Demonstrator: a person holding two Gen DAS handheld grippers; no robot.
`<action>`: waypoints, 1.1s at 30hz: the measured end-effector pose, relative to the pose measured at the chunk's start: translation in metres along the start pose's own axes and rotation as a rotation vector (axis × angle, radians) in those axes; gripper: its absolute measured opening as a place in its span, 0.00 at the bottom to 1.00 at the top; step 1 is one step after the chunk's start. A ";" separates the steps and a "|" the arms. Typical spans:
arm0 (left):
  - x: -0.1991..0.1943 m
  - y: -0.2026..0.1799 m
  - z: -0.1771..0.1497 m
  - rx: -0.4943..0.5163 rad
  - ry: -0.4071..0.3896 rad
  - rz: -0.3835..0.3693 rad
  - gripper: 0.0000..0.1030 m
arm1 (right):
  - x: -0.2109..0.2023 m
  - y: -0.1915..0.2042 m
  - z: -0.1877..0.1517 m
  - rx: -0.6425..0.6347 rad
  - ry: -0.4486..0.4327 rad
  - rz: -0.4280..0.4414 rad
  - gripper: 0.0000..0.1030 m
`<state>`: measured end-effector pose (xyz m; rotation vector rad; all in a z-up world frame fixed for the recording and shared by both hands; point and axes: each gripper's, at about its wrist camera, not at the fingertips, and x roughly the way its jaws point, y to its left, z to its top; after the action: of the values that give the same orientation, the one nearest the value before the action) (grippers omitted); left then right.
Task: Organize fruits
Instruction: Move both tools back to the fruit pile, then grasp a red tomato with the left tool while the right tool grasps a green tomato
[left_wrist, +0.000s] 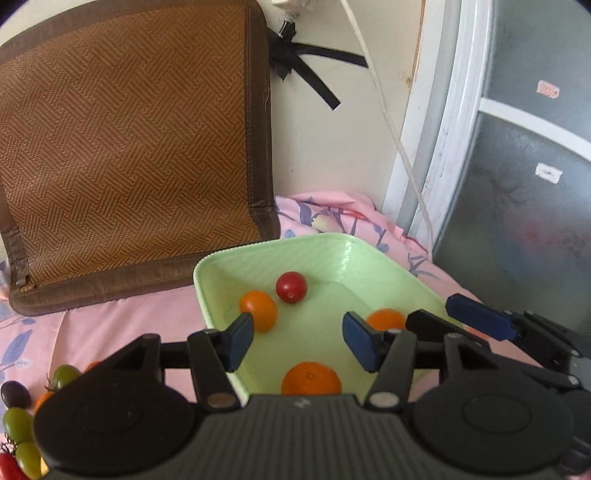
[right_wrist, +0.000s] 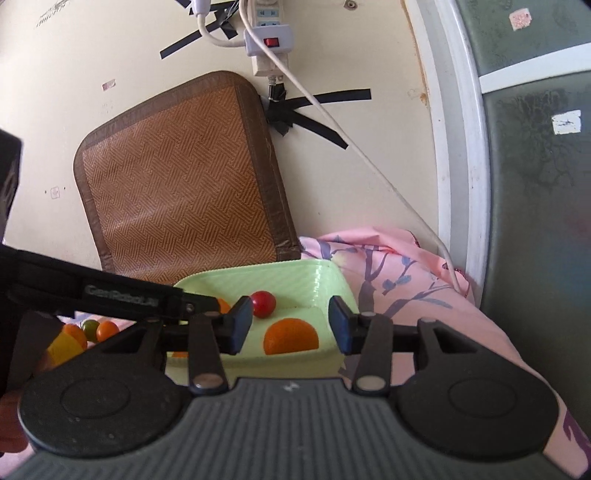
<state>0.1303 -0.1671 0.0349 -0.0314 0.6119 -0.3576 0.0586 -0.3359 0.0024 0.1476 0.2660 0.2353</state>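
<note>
A pale green square plastic tray (left_wrist: 354, 245) sits on a pink floral cloth (left_wrist: 110, 325), just in front of a brown woven mat (left_wrist: 129, 147) that leans against the cream wall. Inside the tray lie a small red cherry tomato (left_wrist: 291, 287), an orange cherry tomato (left_wrist: 258, 309) just beside it, a second orange fruit (left_wrist: 384, 319) near the right wall, and a larger round orange fruit (left_wrist: 311, 378) at the near edge.

The left gripper (left_wrist: 297, 341) hangs over the tray's near side, its blue pads spread apart with nothing between them. The right gripper (right_wrist: 290, 325) hovers at the tray's near right corner, its pads likewise spread and empty.

To the left of the tray, on the cloth, lies a loose cluster of green, dark purple, orange and red cherry tomatoes (left_wrist: 18, 424).
</note>
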 end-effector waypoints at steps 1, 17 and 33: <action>-0.016 0.002 -0.003 -0.003 -0.028 -0.019 0.53 | -0.004 -0.002 0.000 0.016 -0.009 0.001 0.47; -0.168 0.167 -0.096 -0.074 -0.035 0.205 0.57 | -0.036 0.112 -0.020 -0.067 0.120 0.269 0.41; -0.144 0.175 -0.110 -0.050 0.009 0.108 0.28 | -0.010 0.210 -0.013 -0.399 0.188 0.386 0.41</action>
<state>0.0147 0.0540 0.0014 -0.0443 0.6288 -0.2377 0.0018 -0.1350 0.0295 -0.2227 0.3711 0.6811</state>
